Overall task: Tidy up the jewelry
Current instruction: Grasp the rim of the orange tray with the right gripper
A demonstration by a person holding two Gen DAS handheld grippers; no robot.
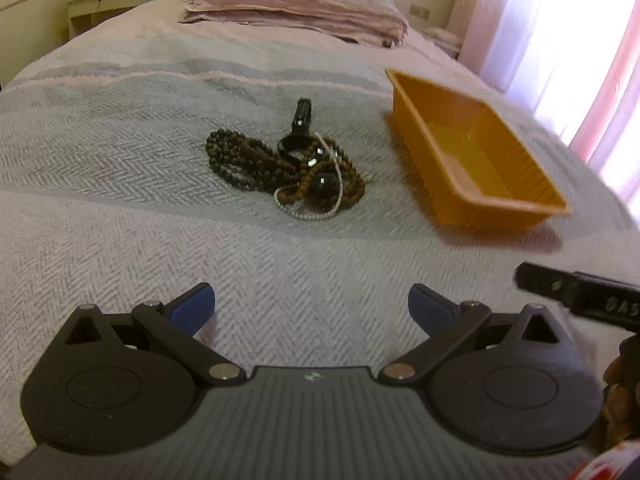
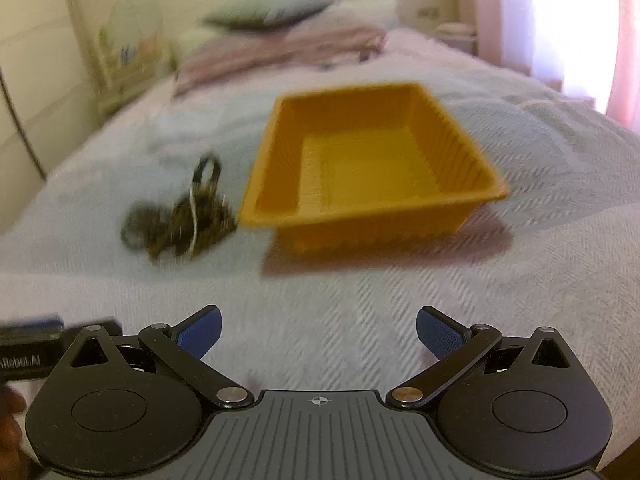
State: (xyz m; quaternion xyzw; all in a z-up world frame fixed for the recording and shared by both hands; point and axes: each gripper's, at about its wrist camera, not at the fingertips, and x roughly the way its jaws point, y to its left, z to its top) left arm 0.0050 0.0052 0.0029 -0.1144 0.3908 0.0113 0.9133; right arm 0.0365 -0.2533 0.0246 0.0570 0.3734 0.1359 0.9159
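The left gripper (image 1: 311,308) hovers above the herringbone bedspread (image 1: 120,184), fingers spread wide, holding nothing. The right gripper (image 2: 319,334) likewise has its fingers wide and empty. A tangled pile of bead necklaces (image 1: 286,172) lies at 12 o'clock from the left gripper. The orange plastic tray (image 1: 476,152) sits at 2 o'clock, near the pile.

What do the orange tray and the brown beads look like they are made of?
Orange tray: likely thin moulded plastic, given its ribbed walls, rolled rim and slight sheen. Brown beads: probably wood or seed, being matte and dark brown, though blur leaves it open.
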